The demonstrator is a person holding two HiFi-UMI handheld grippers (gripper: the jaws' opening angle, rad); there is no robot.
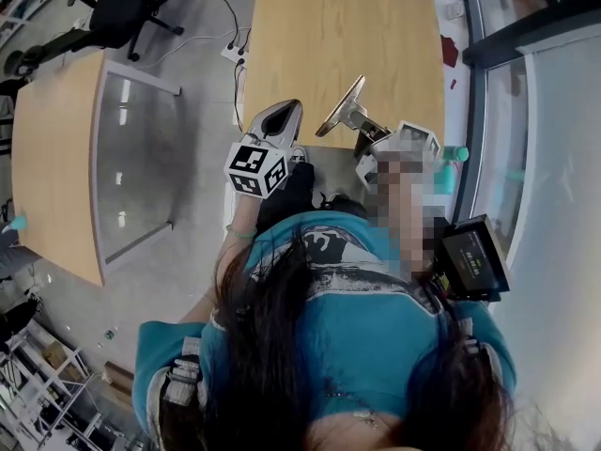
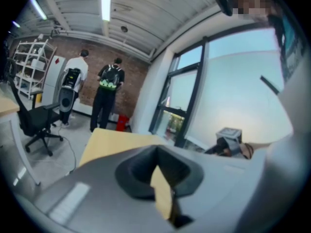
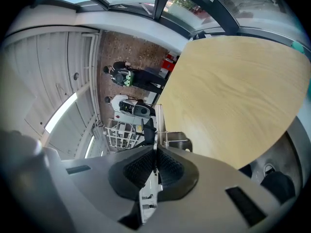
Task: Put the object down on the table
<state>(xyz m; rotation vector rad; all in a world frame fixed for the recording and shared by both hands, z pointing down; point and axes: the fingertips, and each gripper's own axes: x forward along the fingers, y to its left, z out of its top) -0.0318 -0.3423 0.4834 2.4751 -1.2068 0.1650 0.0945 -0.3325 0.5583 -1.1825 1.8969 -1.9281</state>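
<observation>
Pale wooden counter ahead, grey floor around it. Left gripper is pressed together with nothing in it. Right gripper is likewise closed and empty. Both are up by the counter's near edge. Where the object is, I cannot tell.

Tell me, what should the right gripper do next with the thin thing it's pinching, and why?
Probably lower the right gripper toward the wooden table. Its jaws are closed on a thin flat piece, and the bare tabletop lies just ahead, so the piece seems held in the air, not resting yet.
</observation>
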